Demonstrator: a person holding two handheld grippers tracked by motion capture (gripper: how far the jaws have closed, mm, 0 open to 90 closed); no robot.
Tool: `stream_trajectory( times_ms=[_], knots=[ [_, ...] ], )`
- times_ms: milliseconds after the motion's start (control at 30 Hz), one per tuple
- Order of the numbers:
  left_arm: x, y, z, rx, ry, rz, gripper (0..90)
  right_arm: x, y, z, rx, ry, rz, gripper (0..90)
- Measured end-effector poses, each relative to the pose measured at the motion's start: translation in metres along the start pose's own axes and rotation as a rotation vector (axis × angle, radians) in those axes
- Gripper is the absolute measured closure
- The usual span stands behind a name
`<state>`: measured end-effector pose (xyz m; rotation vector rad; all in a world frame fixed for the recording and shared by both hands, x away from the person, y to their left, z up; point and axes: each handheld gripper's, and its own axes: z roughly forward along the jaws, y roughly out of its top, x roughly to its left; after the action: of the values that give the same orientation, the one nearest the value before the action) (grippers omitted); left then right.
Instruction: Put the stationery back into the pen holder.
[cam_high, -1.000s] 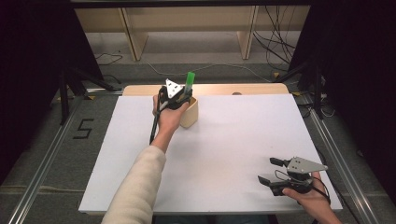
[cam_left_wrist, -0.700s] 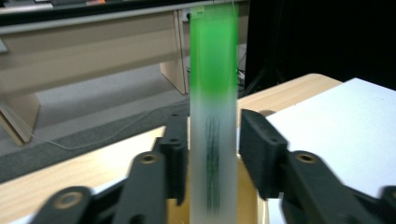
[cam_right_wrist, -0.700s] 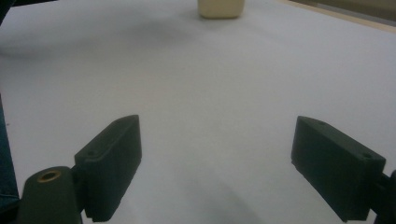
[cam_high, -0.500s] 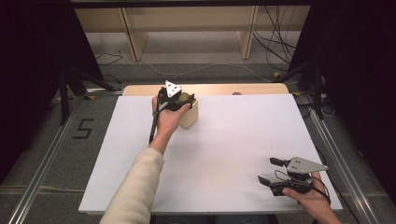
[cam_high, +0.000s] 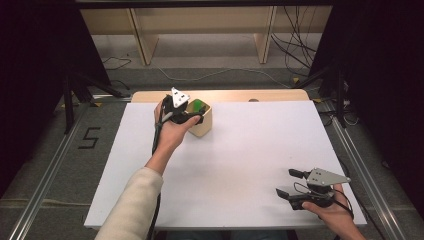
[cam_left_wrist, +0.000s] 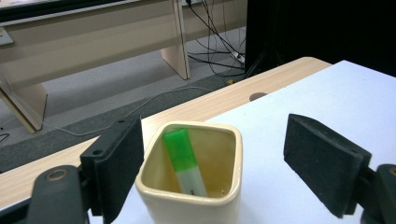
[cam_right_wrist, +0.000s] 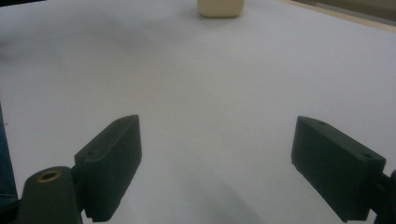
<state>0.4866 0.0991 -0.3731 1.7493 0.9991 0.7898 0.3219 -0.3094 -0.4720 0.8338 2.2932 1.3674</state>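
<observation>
A cream square cup (cam_high: 204, 126) stands at the back left of the white board (cam_high: 240, 160). A green-capped marker (cam_high: 199, 105) leans inside it, cap up. My left gripper (cam_high: 194, 114) hovers just over the cup's near-left side. Its jaws have just been opening and now stand wide, touching nothing. In the left gripper view the cup (cam_left_wrist: 187, 200) sits low between the pads (cam_left_wrist: 116, 168), and the marker (cam_left_wrist: 183, 158) rests free against the inner wall. My right gripper (cam_high: 287, 183) lies open at the board's front right. In the right gripper view its jaws (cam_right_wrist: 215, 163) frame bare board, the cup (cam_right_wrist: 220, 8) far off.
A wooden tabletop strip (cam_high: 235, 95) with a small hole runs behind the board. Beyond it are shelf legs (cam_high: 142, 37) and loose cables (cam_high: 295, 45) on the floor. Metal rails (cam_high: 45, 185) flank the table. The left hand's cable hangs along the forearm (cam_high: 155, 140).
The green marker stuck up from the left gripper over the cup a second ago; now it sits down inside the cup. The left gripper's jaws opened and the hand drew back slightly. The right gripper stayed put.
</observation>
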Motion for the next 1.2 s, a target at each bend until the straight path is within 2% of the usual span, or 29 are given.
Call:
stream_trajectory(
  times_ms=[267, 567, 733, 900, 1067, 1200],
  knots=[
    [-0.002, -0.004, -0.017, 0.050, -0.013, 0.017, 19.8, 0.000, 0.000, 0.000, 0.000, -0.001, 0.000, 17.1],
    [-0.006, -0.016, -0.039, 0.056, -0.026, 0.028, 19.8, 0.001, 0.000, 0.000, 0.002, -0.002, 0.003, 17.1],
    [-0.010, -0.021, -0.050, 0.057, -0.035, 0.050, 19.9, 0.001, 0.000, 0.000, 0.006, -0.001, 0.002, 17.1],
    [-0.014, -0.031, -0.060, 0.065, -0.048, 0.069, 19.8, 0.001, 0.000, 0.000, 0.007, -0.002, 0.003, 17.1],
    [-0.016, -0.043, -0.067, 0.067, -0.057, 0.069, 19.8, 0.001, 0.000, 0.000, 0.004, -0.001, 0.002, 17.1],
    [-0.019, -0.058, -0.076, 0.083, -0.085, 0.089, 19.6, 0.001, 0.000, 0.000, 0.001, -0.003, 0.004, 17.1]
  ],
)
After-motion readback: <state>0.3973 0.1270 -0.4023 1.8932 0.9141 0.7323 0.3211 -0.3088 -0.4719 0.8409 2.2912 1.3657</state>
